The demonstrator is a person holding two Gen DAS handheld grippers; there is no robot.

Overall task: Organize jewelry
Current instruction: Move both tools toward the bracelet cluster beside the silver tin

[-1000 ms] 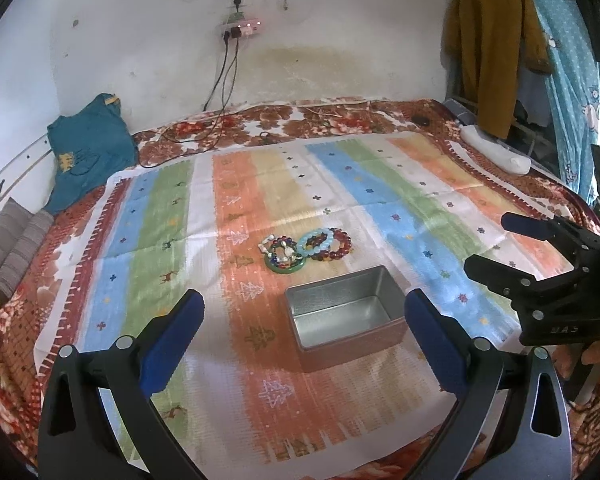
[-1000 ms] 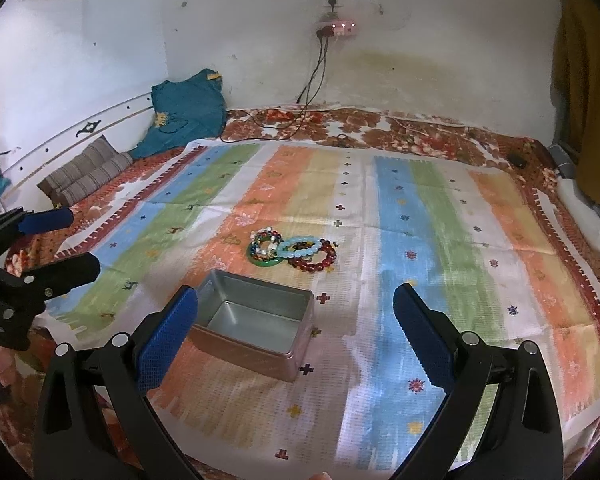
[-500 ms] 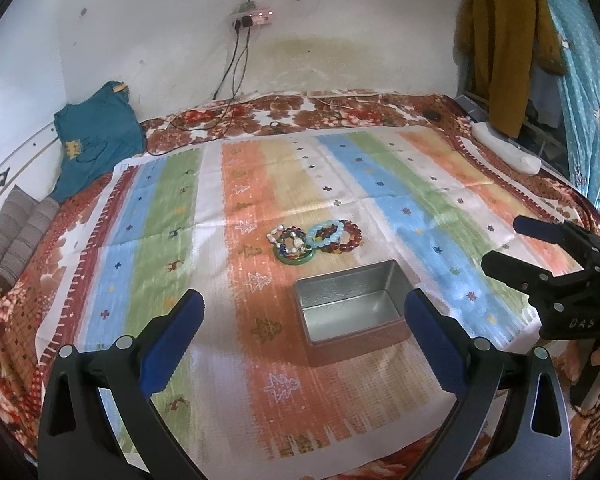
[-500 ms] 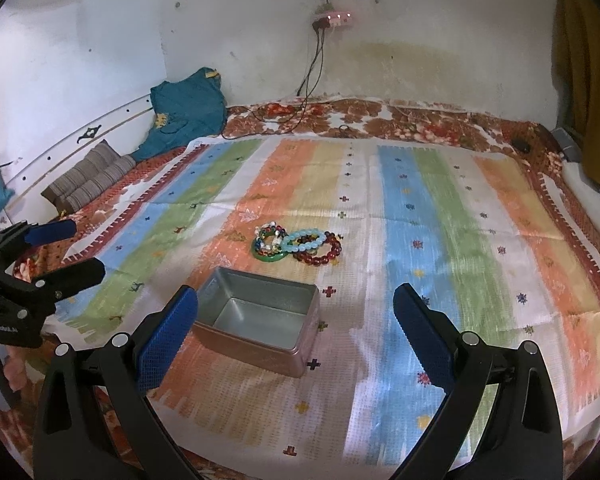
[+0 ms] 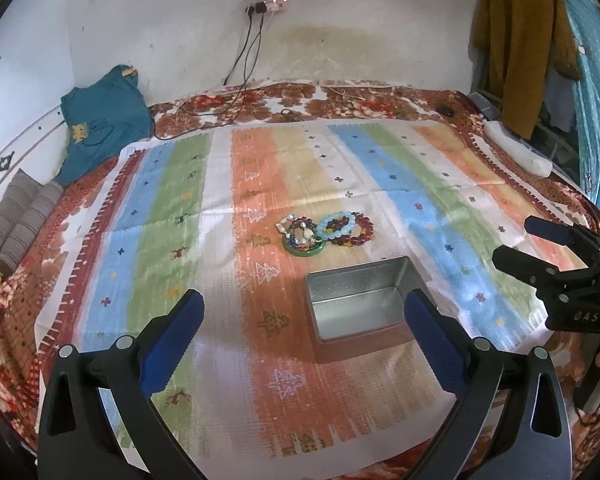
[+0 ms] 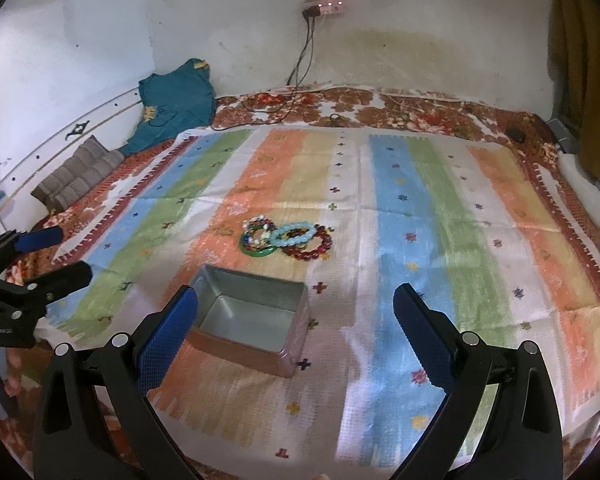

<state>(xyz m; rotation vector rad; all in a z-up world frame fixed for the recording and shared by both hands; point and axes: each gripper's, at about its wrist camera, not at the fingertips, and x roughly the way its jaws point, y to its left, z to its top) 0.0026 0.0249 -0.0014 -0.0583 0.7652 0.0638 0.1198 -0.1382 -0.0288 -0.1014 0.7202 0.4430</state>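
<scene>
A small heap of bead bracelets (image 5: 325, 231) (image 6: 287, 237) lies mid-cloth: a green bangle, a pale blue bead ring and dark red beads, touching one another. Just in front of it stands an empty silver metal tin (image 5: 360, 304) (image 6: 252, 322), its top uncovered. My left gripper (image 5: 304, 320) hovers open above the near edge of the cloth, the tin near its right finger. My right gripper (image 6: 296, 318) is open too, with the tin by its left finger. Each gripper shows at the other view's edge: the right gripper (image 5: 540, 248), the left gripper (image 6: 48, 254). Neither holds anything.
A striped cloth (image 5: 172, 208) (image 6: 440, 216) covers a floral bedspread. A teal garment (image 5: 100, 128) and a folded grey cloth (image 5: 16, 220) lie far left. Cables (image 5: 244, 60) hang from a wall socket. Hanging clothes (image 5: 516, 40) and a white object (image 5: 516, 148) are at the right.
Both cameras have shifted slightly: the tin and bracelets now sit a little higher and further right in the left view. Both grippers stay open and empty.
</scene>
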